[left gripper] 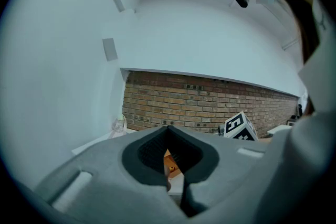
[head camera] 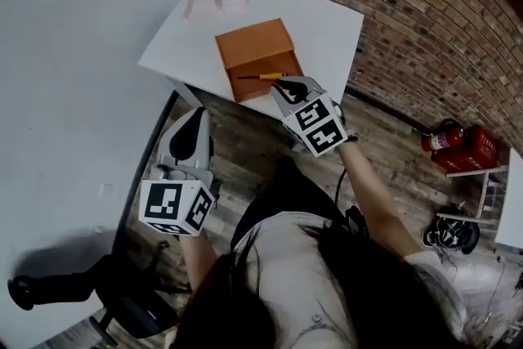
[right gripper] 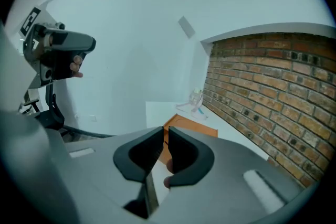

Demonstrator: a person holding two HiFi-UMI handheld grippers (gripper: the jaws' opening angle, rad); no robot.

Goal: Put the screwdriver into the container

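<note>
Head view: right tongs [head camera: 283, 83] hide part of the screwdriver [head camera: 258, 77].

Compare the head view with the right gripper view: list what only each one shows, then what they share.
Only the head view: the yellow-handled screwdriver at the open part of the orange box, a red fire extinguisher, and the person's torso. Only the right gripper view: the right tool's jaws, a narrow gap apart with nothing visible between them. Both: the orange box, the white table, the brick wall and the left tool.
</note>
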